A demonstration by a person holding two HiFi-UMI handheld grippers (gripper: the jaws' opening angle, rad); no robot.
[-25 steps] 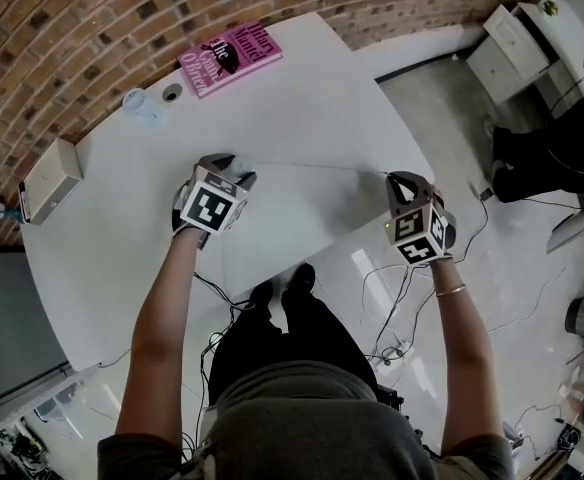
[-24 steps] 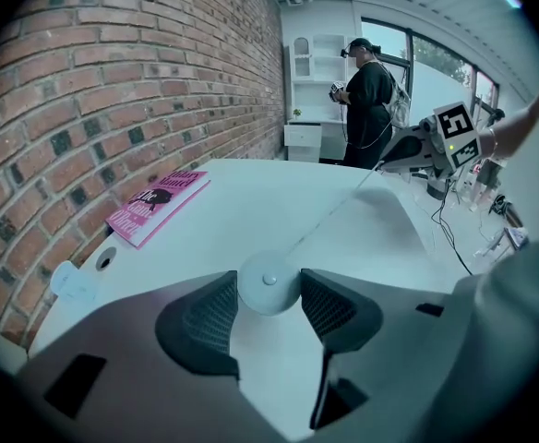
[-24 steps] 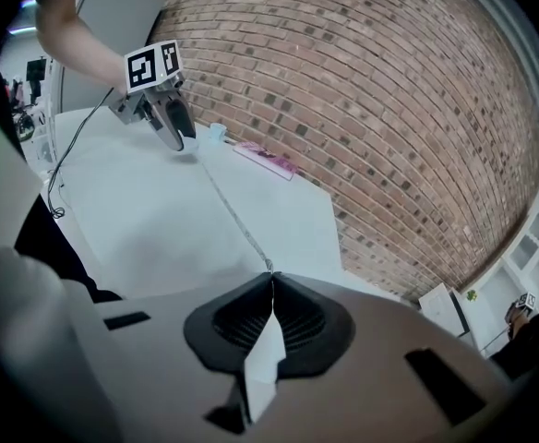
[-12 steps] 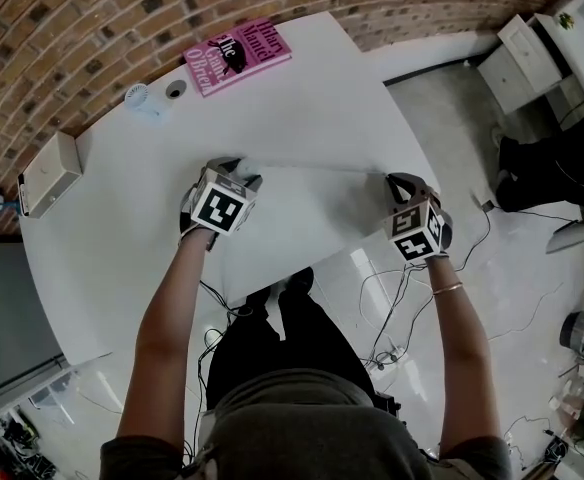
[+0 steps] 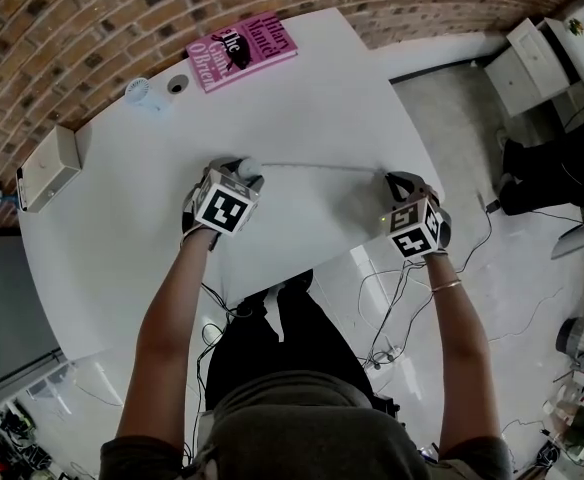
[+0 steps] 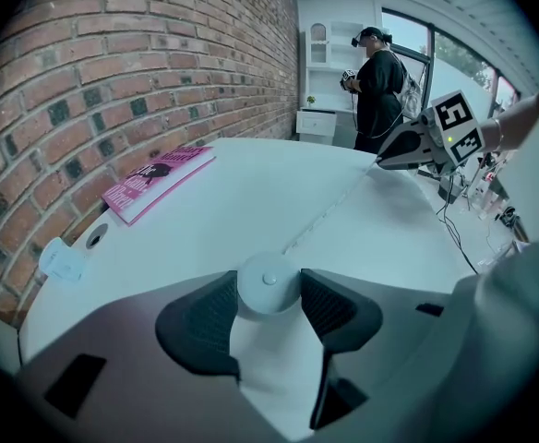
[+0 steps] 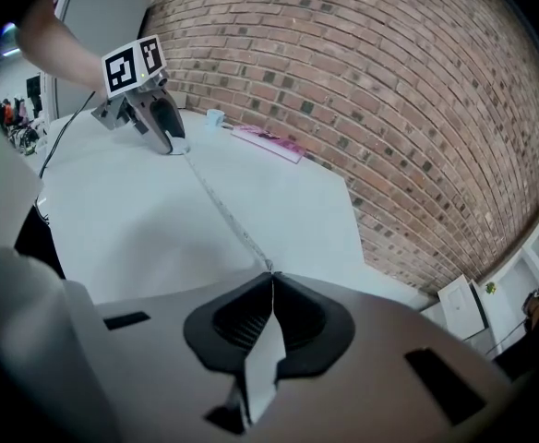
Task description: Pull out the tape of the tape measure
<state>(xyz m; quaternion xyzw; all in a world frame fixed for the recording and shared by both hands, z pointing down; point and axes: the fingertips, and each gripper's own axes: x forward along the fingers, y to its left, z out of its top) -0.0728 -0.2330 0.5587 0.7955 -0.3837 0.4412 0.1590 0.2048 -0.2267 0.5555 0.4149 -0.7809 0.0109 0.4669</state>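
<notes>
The tape measure [image 6: 268, 282], a round white case, is being clamped between the pads of the left gripper [image 5: 238, 171] over the white table [image 5: 312, 98]. Its tape [image 5: 322, 166] is being held stretched across the tabletop, and its end is being pinched by the closed right gripper [image 7: 271, 280] near the table's right edge. A pink book [image 5: 242, 51] is lying by the brick wall. A white box [image 5: 50, 168] is standing at the left edge, its contents unseen.

My tongs, the left gripper [image 5: 242, 171] and the right gripper [image 5: 396, 179], have grey shells and black ribbed pads [image 6: 204, 318]. Each carries a white cube [image 5: 219, 208] printed with black square markers. I wear a grey short-sleeved top [image 5: 312, 428], dark trousers [image 5: 272, 343] and black shoes [image 5: 300, 281], with a thin bangle [image 5: 448, 288] at five o'clock from the right-hand cube.
</notes>
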